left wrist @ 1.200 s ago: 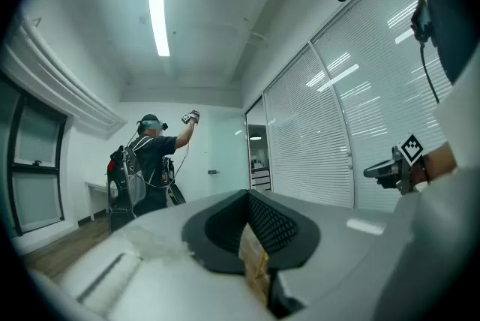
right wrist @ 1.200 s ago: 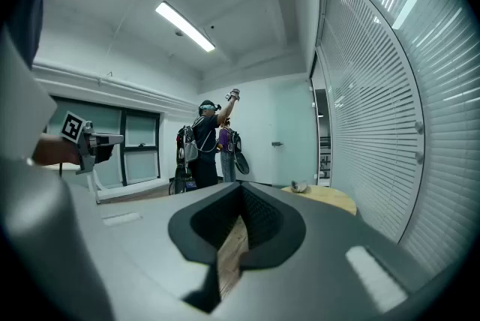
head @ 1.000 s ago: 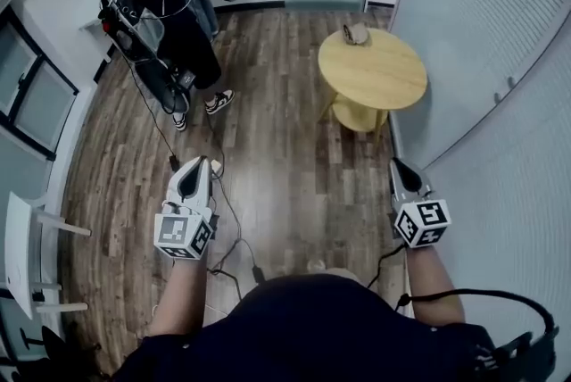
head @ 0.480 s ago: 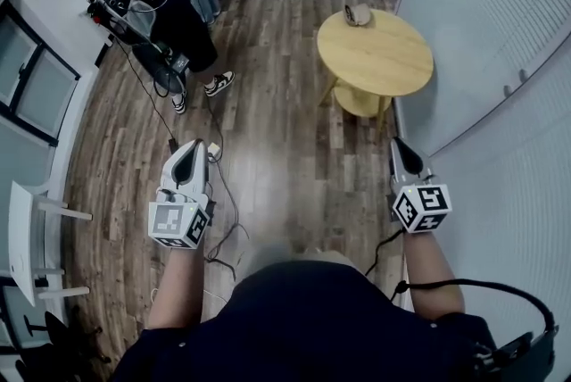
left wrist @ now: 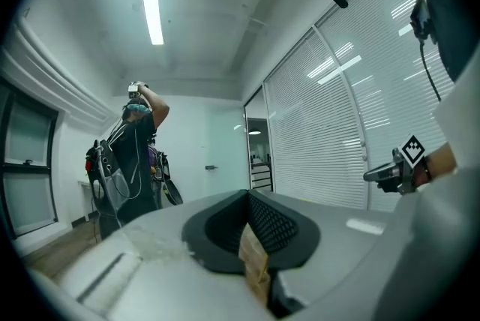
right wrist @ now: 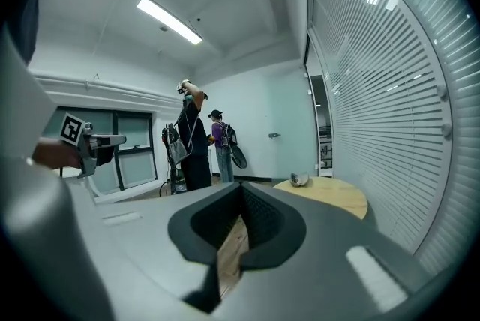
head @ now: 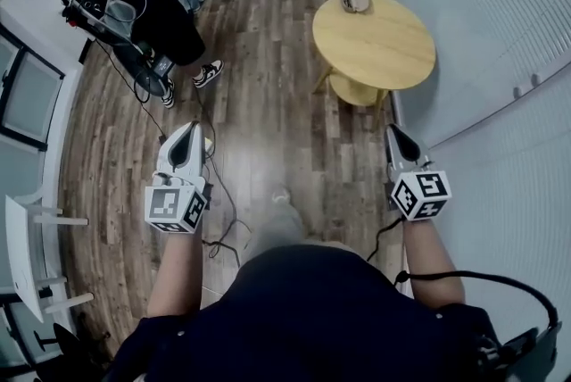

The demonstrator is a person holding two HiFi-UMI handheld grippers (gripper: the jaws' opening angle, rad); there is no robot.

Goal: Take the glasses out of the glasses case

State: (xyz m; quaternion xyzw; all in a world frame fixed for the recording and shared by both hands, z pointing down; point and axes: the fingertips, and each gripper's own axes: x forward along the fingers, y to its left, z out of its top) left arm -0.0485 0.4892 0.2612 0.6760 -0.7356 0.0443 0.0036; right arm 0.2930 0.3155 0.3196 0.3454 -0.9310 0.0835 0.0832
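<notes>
The glasses case point(head: 354, 1), a small grey-brown shell, lies at the far edge of a round wooden table point(head: 384, 50); whether it is open or closed cannot be told. In the right gripper view the glasses case point(right wrist: 300, 179) shows on the table point(right wrist: 334, 194) ahead. My left gripper point(head: 187, 135) and right gripper point(head: 393, 136) are held level over the wooden floor, well short of the table. Both are shut with nothing between the jaws, as the left gripper point(left wrist: 247, 193) and right gripper point(right wrist: 241, 184) show in their own views.
Two people with backpacks and gear stand at the back left point(head: 134, 5). Cables point(head: 214, 193) trail over the floor between me and them. A white chair point(head: 27, 246) is at the left. A blind-covered wall point(head: 500, 59) runs close along the right, just behind the table.
Both grippers have moved forward over the floor toward the table. The table now sits a little nearer in the head view, and the people have shifted toward the upper left.
</notes>
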